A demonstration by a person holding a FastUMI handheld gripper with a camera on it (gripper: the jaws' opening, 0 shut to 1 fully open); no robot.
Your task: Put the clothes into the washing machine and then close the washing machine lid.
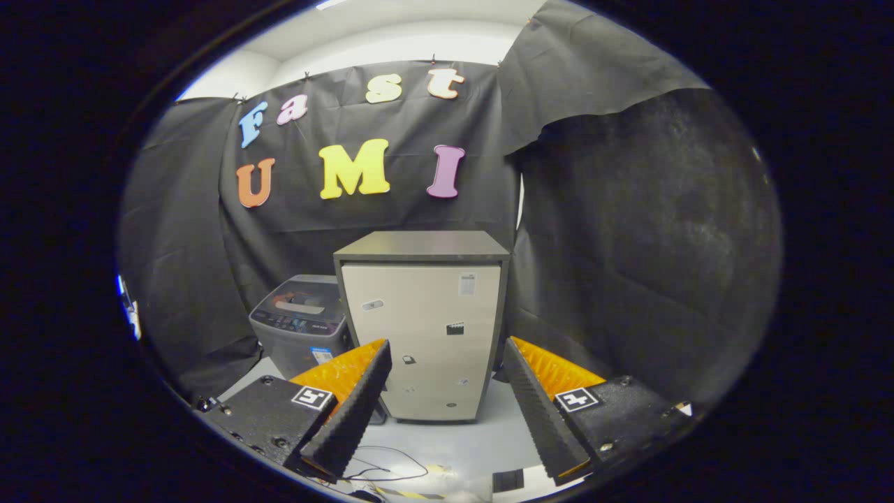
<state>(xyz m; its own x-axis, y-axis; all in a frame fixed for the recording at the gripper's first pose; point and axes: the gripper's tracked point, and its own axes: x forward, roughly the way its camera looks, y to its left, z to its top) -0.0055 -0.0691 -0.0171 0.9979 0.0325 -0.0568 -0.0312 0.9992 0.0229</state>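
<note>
Fingers of the hand-held gripper (pixel 443 402) stand wide apart with nothing between them, held up in the air above a pale floor (pixel 482 440). Beyond them at 12 o'clock stands a small cabinet (pixel 426 328), upright, with a dark top and sides and a light front door carrying a few small stickers. At about 10 o'clock from the fingers, just beside the cabinet's left side and partly hidden by it, sits the washing machine (pixel 300 321), a grey top-loader with a control strip along the near edge of its top. Its lid lies flat and closed as far as can be told from this angle. Thin dark cable (pixel 391 464) loops on the floor just ahead of the left finger (pixel 349 412). Black cloth wall (pixel 628 265) hangs behind both the cabinet and the washing machine.
</note>
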